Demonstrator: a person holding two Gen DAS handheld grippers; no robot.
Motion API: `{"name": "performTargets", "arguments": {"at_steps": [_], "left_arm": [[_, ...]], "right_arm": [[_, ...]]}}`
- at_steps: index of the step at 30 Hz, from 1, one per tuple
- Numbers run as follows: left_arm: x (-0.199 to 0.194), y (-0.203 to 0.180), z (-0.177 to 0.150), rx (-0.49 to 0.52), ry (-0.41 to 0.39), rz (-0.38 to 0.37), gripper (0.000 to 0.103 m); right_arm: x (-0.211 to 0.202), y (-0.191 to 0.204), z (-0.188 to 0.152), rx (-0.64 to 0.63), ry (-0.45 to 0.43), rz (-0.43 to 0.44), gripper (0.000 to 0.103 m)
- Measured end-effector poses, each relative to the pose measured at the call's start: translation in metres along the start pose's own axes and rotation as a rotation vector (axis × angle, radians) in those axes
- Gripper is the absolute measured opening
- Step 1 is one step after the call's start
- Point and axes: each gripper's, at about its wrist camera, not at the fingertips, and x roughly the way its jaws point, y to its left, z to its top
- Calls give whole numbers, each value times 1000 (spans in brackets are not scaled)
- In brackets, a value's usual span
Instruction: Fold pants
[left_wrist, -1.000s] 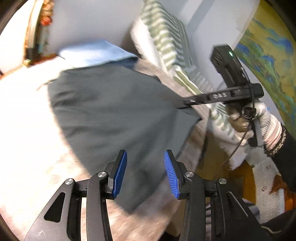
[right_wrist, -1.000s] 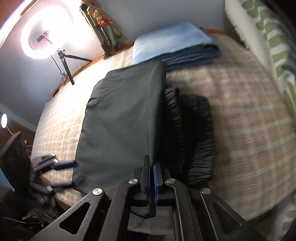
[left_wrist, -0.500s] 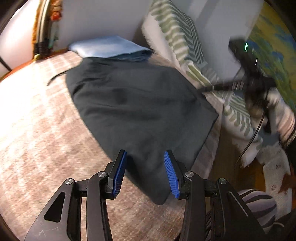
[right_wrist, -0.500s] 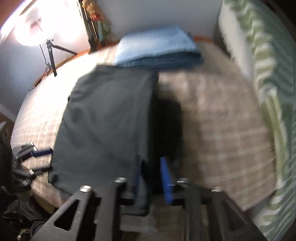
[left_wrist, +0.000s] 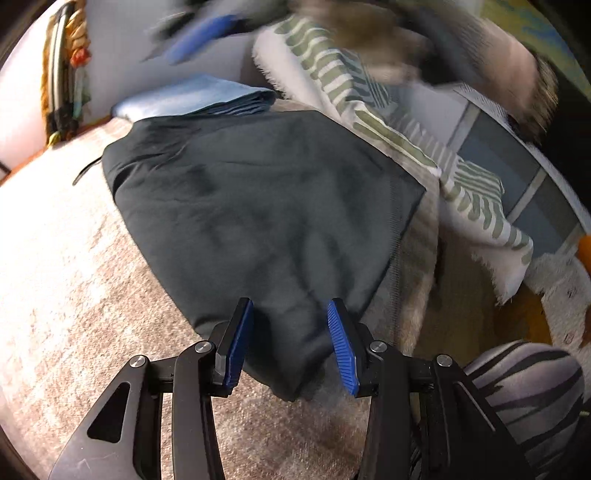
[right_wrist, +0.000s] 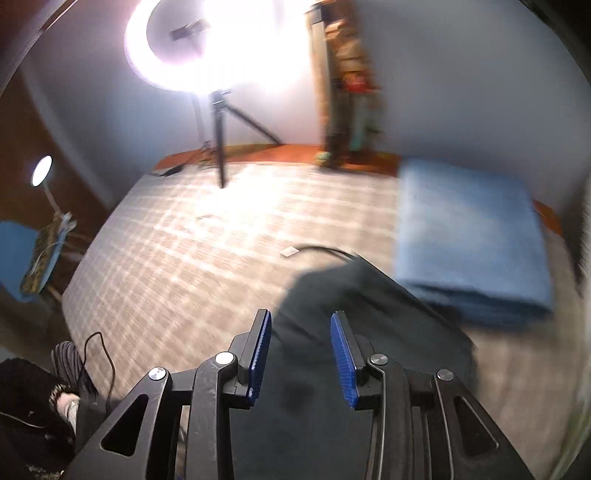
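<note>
While the dark pants (left_wrist: 258, 206) lie folded in a broad slab on the bed (left_wrist: 74, 280), their near corner reaches between the blue fingers (left_wrist: 240, 343) of the left gripper (left_wrist: 291, 347), which stand partly apart and press on nothing. The right gripper (right_wrist: 301, 354), blurred with motion, has just been opening its fingers (right_wrist: 341, 358); they now stand partly apart over the cloth's far end and hold nothing. Judging from this, a hurried grasp at either end could pinch only the top layer and drag the fold askew, or catch the bed's woven plaid cover and ruck it. A thin dark cord (right_wrist: 325, 251) beside the pants could also snag. Folded blue cloth (right_wrist: 472, 236) lies just beyond the pants, and a green-striped throw (left_wrist: 369, 110) drapes alongside. A bright ring light on a tripod (right_wrist: 218, 62) stands past the bed against a pale wall.
</note>
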Motion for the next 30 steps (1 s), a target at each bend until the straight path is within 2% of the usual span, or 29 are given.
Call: {"name": "performTargets", "arguments": {"at_steps": [6, 9, 14, 17, 18, 19, 21, 24, 30], "left_arm": [[0, 9, 0, -32, -6, -41, 40], [-1, 11, 1, -39, -6, -52, 40], [-3, 15, 0, -47, -6, -66, 40], [-3, 16, 0, -53, -6, -74, 40], [-4, 18, 0, -53, -6, -77, 40], [-4, 19, 0, -53, -5, -78, 40], [-4, 20, -1, -51, -6, -79, 40], [-4, 20, -1, -50, -5, -79, 40], [-3, 16, -1, -43, -7, -78, 40]], "right_arm": [[75, 21, 36, -146, 137, -10, 35], [101, 23, 43, -197, 197, -30, 39], [128, 19, 48, -254, 287, -40, 39], [139, 21, 43, -317, 344, -71, 31], [141, 23, 40, -340, 362, -88, 18], [142, 24, 39, -356, 365, -98, 8], [138, 29, 36, -389, 340, -114, 0], [128, 34, 34, -398, 280, -131, 0], [118, 29, 37, -368, 234, -193, 0]]}}
